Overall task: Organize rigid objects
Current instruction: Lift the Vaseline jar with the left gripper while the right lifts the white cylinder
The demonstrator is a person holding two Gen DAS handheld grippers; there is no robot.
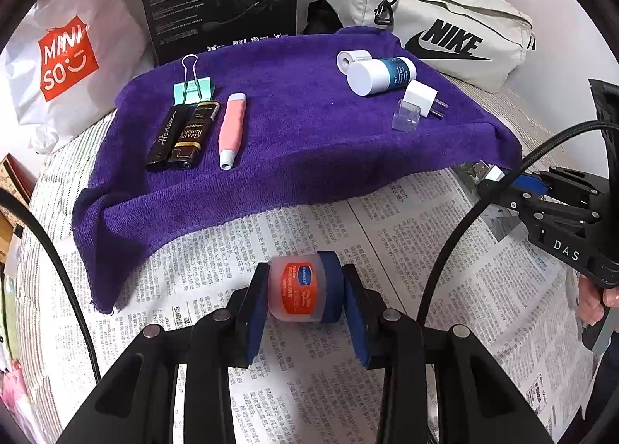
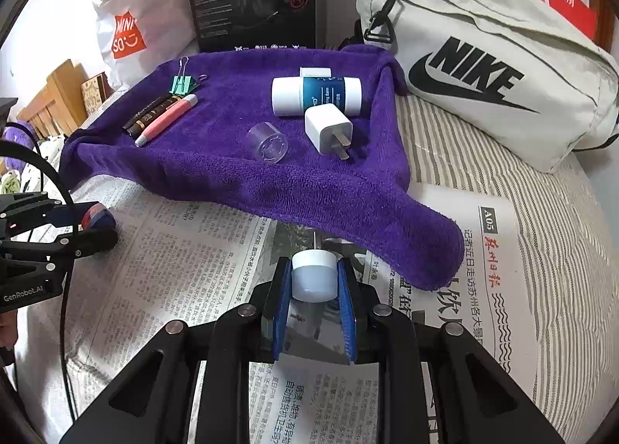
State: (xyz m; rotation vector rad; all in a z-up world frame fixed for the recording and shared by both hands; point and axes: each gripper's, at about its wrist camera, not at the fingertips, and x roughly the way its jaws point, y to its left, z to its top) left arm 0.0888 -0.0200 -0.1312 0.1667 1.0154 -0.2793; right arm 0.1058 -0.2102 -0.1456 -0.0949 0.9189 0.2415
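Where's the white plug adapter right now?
The white plug adapter lies on the purple towel's right side, prongs toward the camera, just in front of the blue-and-white bottle and right of the clear cap.

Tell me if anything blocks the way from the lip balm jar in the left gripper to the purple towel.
Nothing visible does. The lip balm jar is clamped in the left gripper over newspaper, and the near, middle part of the purple towel ahead lies bare.
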